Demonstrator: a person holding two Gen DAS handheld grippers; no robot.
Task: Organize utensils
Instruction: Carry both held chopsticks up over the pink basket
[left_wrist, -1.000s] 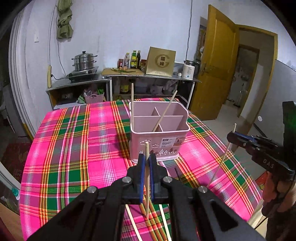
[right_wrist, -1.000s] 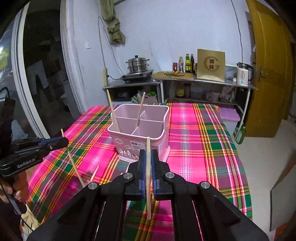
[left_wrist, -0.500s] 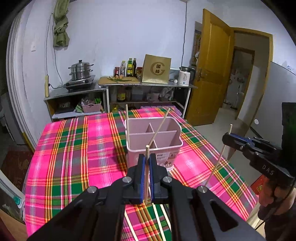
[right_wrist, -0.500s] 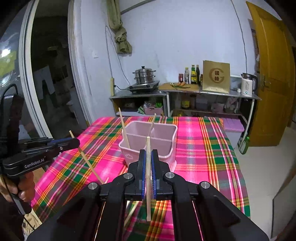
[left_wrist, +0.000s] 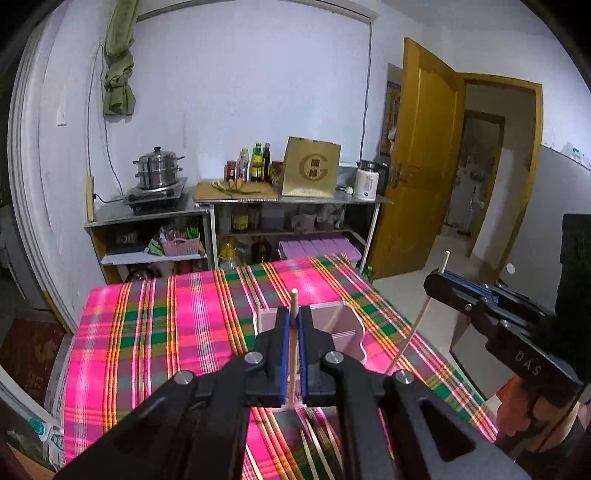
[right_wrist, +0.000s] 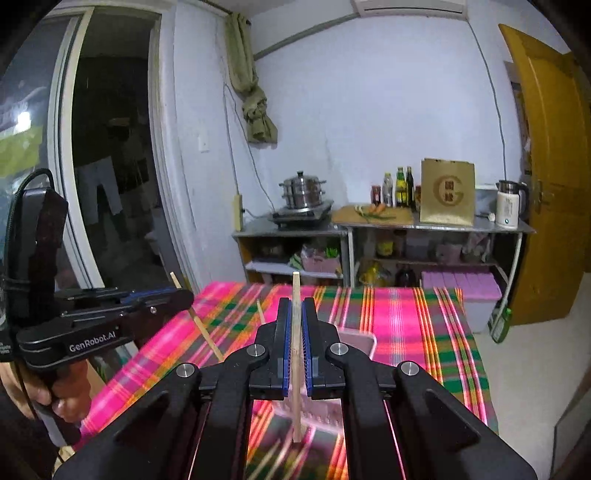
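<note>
A chopstick (left_wrist: 294, 347) is clamped upright in the left gripper (left_wrist: 294, 332), above the pink caddy (left_wrist: 341, 332) on the plaid surface (left_wrist: 155, 332). A second stick (right_wrist: 296, 354) is clamped upright in the right gripper (right_wrist: 296, 332). More sticks (left_wrist: 310, 454) are seen lying on the cloth below.

Cool, even indoor light is filling both fisheye views, dark vignettes are curving the corners and bowing the door frames, the plaid tablecloth (right_wrist: 399, 317) beyond the jaws is smearing with motion blur, worse below them in the right view, while the white wall (left_wrist: 240, 110) above is glowing softly.
</note>
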